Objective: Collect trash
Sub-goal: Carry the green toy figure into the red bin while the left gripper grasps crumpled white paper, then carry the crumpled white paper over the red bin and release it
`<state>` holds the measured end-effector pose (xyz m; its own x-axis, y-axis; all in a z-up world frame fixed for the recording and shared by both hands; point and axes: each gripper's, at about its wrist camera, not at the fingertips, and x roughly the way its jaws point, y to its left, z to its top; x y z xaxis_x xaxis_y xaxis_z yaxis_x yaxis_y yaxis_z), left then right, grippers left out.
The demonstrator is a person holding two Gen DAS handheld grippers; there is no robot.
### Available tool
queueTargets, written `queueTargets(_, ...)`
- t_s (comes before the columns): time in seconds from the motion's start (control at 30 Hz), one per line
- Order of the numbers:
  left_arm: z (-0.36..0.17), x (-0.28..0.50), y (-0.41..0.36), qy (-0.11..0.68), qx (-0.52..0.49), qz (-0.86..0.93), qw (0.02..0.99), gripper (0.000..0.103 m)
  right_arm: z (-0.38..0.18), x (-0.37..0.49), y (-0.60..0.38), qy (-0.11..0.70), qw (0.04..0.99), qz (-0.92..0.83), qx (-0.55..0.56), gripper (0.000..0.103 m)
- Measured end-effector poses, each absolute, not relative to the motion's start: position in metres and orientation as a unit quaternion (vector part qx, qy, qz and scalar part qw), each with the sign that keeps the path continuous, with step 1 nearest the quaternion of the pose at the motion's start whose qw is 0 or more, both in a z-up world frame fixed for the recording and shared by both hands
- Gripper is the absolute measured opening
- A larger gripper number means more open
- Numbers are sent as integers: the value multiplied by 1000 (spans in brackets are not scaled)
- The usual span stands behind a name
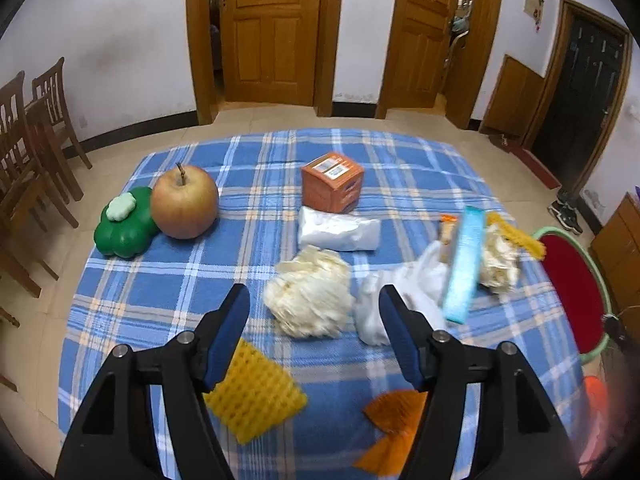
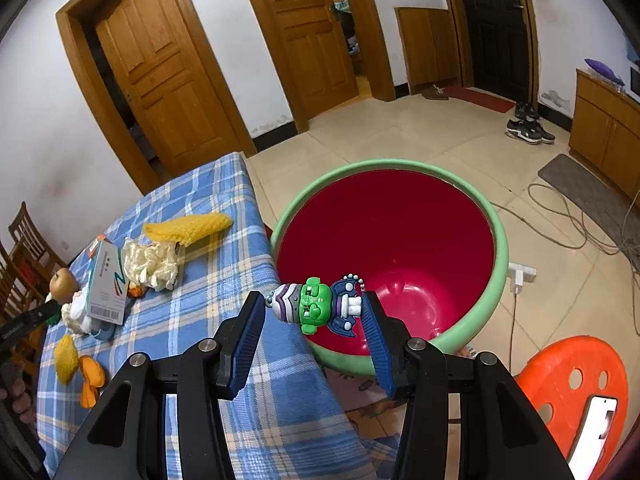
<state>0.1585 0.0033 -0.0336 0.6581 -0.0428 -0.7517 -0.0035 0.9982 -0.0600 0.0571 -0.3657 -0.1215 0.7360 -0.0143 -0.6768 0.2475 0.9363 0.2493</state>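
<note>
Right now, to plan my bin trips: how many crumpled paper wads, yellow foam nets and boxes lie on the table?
Crumpled paper wads: 2
Yellow foam nets: 2
Boxes: 2
Total: 6

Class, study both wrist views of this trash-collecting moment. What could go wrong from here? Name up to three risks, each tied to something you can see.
1. The right gripper pinches the toy figure only end to end, beside the table's edge; it could slip and miss the bin.
2. The figure looks like a toy, perhaps not trash.
3. The open left gripper could snag the white bag beside the crumpled paper.
</note>
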Motion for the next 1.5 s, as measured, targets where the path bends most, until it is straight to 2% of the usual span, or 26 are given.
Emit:
queueTargets(0.2,-57,181,9,440,-41,0,897,67,-128,63,-375,361,914,-89,161,50)
queueTargets(0.23,-60,182,11,443,-47,-2,895,62,-130,64,-377,363,913,-93,161,50)
queueTargets(0.27,-61,183,12,444,-56,-8,894,48,-131,66,-379,364,912,-96,162,50)
queueTargets(0.37,-60,180,16,436,-74,-18,897,43,-138,72,-388,371,908,-108,162,50)
queueTargets(0.53,-43,168,17,412,-95,-29,906,42,-148,79,-401,377,903,-124,165,51)
queueTargets(0.73,1,144,-6,366,-75,-62,925,42,-154,77,-413,379,898,-136,177,52)
queueTargets(0.83,16,138,-25,356,-59,-85,929,42,-151,74,-417,374,899,-133,184,61)
queueTargets(0.93,24,134,-51,351,-44,-117,928,42,-144,66,-420,364,903,-132,186,62)
queueTargets(1.2,21,134,-129,361,-5,-200,911,43,-123,42,-424,342,908,-141,198,62)
queueTargets(1.5,-13,141,-233,393,53,-279,875,43,-113,20,-439,329,906,-166,210,62)
